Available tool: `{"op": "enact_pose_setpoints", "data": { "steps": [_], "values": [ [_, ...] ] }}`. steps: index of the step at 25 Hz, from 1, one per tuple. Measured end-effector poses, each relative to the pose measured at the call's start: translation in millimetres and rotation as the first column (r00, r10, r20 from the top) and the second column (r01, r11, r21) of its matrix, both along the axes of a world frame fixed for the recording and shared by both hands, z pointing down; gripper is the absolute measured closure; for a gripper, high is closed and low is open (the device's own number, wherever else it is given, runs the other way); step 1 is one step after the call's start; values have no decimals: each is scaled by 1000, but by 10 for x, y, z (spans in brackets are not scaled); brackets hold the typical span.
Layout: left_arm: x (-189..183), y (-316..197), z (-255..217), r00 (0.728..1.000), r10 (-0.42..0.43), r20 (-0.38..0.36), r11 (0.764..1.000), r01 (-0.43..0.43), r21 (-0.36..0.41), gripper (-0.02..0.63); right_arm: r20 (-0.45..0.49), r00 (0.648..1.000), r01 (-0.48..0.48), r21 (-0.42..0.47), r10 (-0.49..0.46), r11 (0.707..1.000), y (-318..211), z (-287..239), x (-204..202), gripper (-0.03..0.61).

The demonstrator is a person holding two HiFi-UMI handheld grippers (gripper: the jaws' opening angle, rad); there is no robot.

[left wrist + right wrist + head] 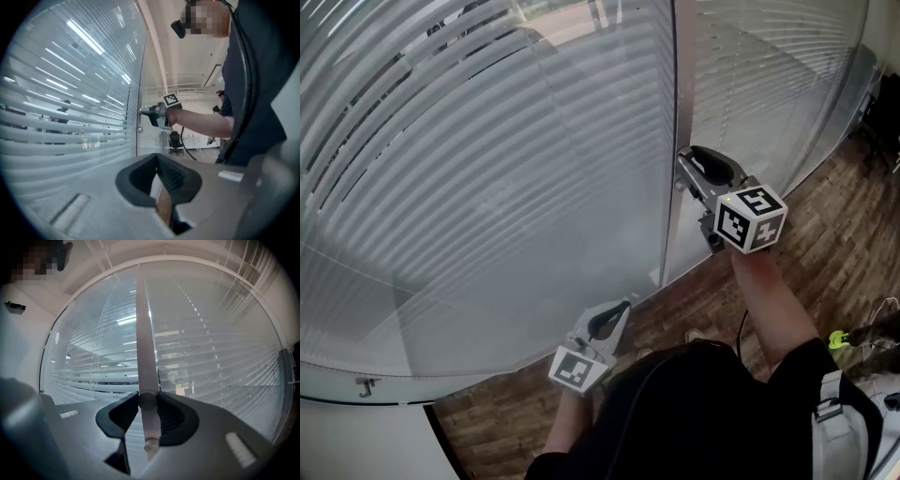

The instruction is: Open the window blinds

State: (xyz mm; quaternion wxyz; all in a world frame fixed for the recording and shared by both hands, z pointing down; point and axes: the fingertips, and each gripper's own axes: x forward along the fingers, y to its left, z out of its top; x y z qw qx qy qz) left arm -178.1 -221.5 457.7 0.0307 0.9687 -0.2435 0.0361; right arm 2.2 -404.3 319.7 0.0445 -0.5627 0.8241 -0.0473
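The left gripper (158, 161) is seen below the foot of the window post (140, 84), its jaws brought together at the tips with nothing between them. Left of the post, the blinds (65, 117) are hung with their slats near level, and bright strips are seen through the gaps. The right gripper (144, 110) is held against the post, with its marker cube (171, 100) just right of it. A bare forearm (201, 124) and dark clothing (255, 93) are seen further right of the post. A chair (174, 140) stands beyond the post.
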Motion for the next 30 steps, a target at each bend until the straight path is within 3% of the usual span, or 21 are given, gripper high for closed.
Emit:
{"op": "enact_pose_setpoints", "data": {
  "steps": [4,6,9,11,13,15,19,21,22,25,27,30],
  "values": [
    [22,15,1,1000,11,-4,1000,-11,-4,609,15,1000,12,7,-12,1000,12,-11,-20,445],
    [43,14,6,1000,18,-2,1000,-18,-1,609,-14,1000,12,22,-12,1000,49,-30,-13,403],
    [110,-12,13,1000,29,-2,1000,-29,-1,609,-187,982,8,53,3,999,111,2,7,357],
    [174,-28,17,999,39,-1,999,-39,-1,609,-360,933,8,85,24,996,149,26,-7,344],
    [262,-42,4,999,53,-3,999,-53,4,609,-510,859,26,125,41,992,185,7,-57,341],
    [359,-53,-15,998,68,-8,998,-67,11,609,-651,757,56,151,57,987,214,1,-101,341],
    [505,-80,-36,997,77,-17,997,-77,14,609,-893,435,121,188,118,975,221,87,-185,341],
    [553,-97,-45,997,74,-19,997,-73,20,609,-945,281,158,216,166,964,196,131,-203,351],
    [572,-106,-49,997,70,-22,997,-69,21,609,-957,222,177,226,185,958,183,138,-206,359],
    [606,-128,-64,998,52,-32,998,-51,22,609,-970,124,227,232,208,946,159,123,-218,370],
    [618,-138,-68,998,39,-39,999,-38,22,609,-974,96,252,223,205,942,150,124,-232,370],
    [650,-157,-52,999,23,-45,1000,-22,19,609,-976,82,269,217,202,939,129,132,-233,387]
  ]
}}
